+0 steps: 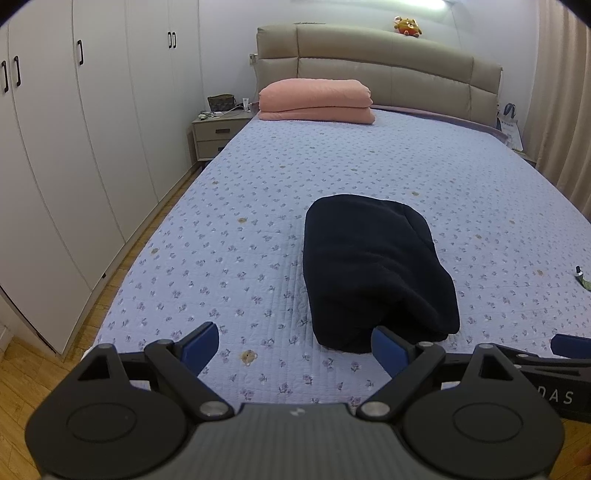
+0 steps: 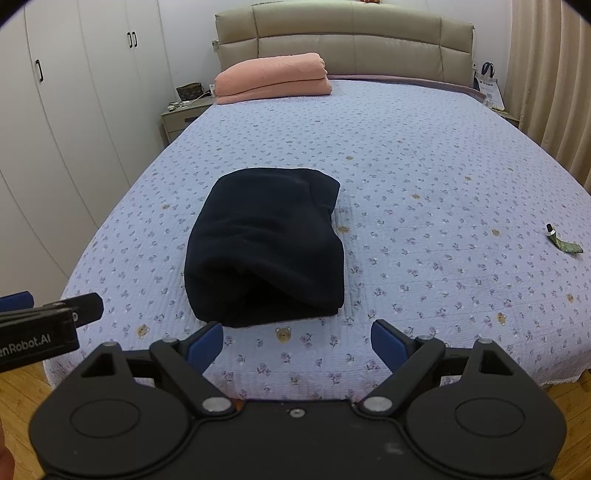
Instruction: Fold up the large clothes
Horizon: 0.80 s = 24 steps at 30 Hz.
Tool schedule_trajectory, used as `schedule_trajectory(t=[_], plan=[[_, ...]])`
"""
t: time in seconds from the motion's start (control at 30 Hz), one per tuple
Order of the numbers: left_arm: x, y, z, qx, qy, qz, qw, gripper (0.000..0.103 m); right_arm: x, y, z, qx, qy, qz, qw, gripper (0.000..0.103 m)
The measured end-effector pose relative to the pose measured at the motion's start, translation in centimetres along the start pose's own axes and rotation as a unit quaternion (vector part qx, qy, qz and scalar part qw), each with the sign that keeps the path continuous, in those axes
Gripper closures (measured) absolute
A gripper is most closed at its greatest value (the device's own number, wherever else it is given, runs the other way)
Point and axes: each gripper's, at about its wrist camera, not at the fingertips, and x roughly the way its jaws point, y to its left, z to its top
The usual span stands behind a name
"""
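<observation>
While our left wrist view alone catches the plush toy point(image 1: 407, 26) on the padded headboard point(image 1: 369, 66), our right wrist view alone shows the whole green tube point(image 2: 563, 242) lying well apart from the garment. We see the dark navy garment point(image 2: 267, 245) folded into a thick, soft, fleecy bundle on the quilted floral bedspread point(image 2: 424, 166) near the bed's foot. Our left gripper point(image 1: 295, 349) and right gripper point(image 2: 297, 341) both gape, empty, just short of it.

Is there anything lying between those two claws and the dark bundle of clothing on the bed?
No. Only bare bedspread separates the open right gripper and open left gripper from the dark folded garment. The small tube lies far off to the right.
</observation>
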Motion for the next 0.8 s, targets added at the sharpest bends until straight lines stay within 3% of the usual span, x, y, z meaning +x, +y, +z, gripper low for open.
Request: schedule_trajectory(t=[0.57,0.8], plan=[[0.1,0.4,-0.6,-0.001,0.006,0.002,1.0000,0.011,-0.1,0.2,-0.5,0.001,0.004,0.006,1.000,0.000],[-0.3,-0.2,-1.1,0.032,-0.024,0.024,0.9989,0.012,-0.1,0.3,-0.8,0.000,0.006,0.006,1.000,0.000]])
